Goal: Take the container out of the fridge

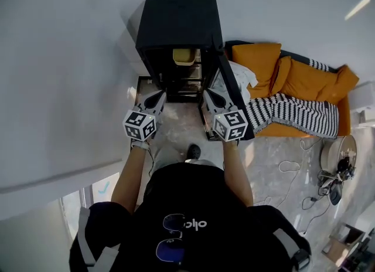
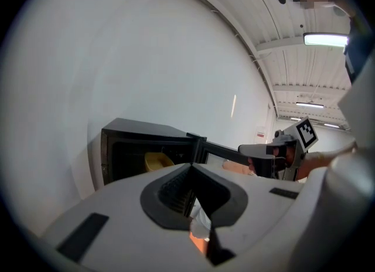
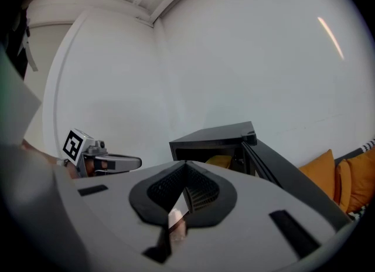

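A small black fridge (image 1: 179, 21) stands against the wall with its door (image 1: 234, 92) swung open to the right. A yellow container (image 1: 183, 57) sits on its top shelf, also seen as the container (image 2: 157, 160) and the container (image 3: 220, 160) inside the dark cavity. My left gripper (image 1: 159, 94) (image 2: 191, 166) hovers in front of the fridge's left side, jaws shut with nothing in them. My right gripper (image 1: 208, 92) (image 3: 186, 164) hangs level with it near the door, also shut and empty. Both are short of the shelves, apart from the container.
An orange sofa (image 1: 304, 80) with cushions and a striped blanket (image 1: 290, 115) stands right of the fridge door. White wall (image 1: 64, 77) runs along the left. Cables and a round stand (image 1: 337, 150) lie on the floor at the right. Lower fridge shelves (image 1: 187, 83) show below the container.
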